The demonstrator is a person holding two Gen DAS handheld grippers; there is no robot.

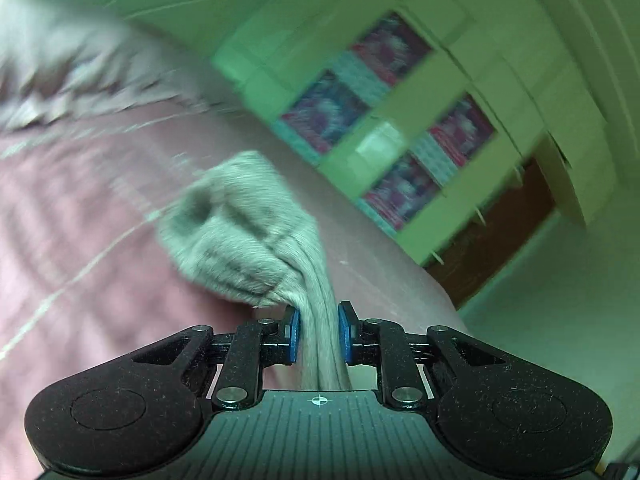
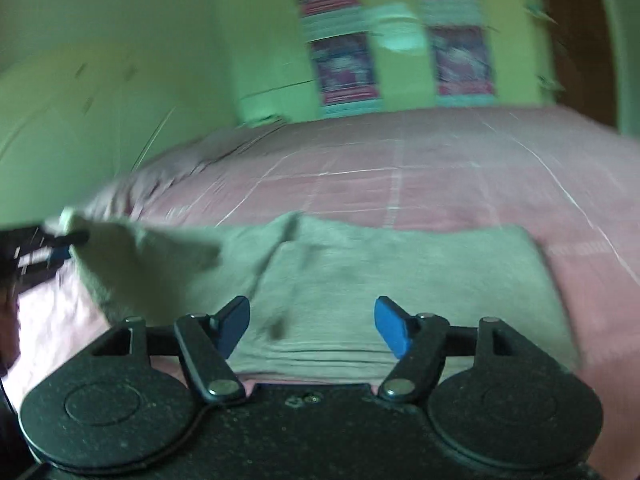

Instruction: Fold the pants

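Left gripper [image 1: 318, 334] clamping bunched grey pants [image 2: 400, 276], right gripper [image 2: 312, 326] open above their near edge, pink bedspread [image 2: 440, 160] bare beyond.

Left wrist view: behind own fingers, rolled, close over pink bed cover [image 1: 80, 240], facing green cupboard wall [image 1: 400, 120] | Right wrist view: behind own fingers, angled down, low over grey pants [image 2: 400, 272], facing same wall | Shared: pants, bed cover, cupboard wall, left gripper [image 2: 68, 240]
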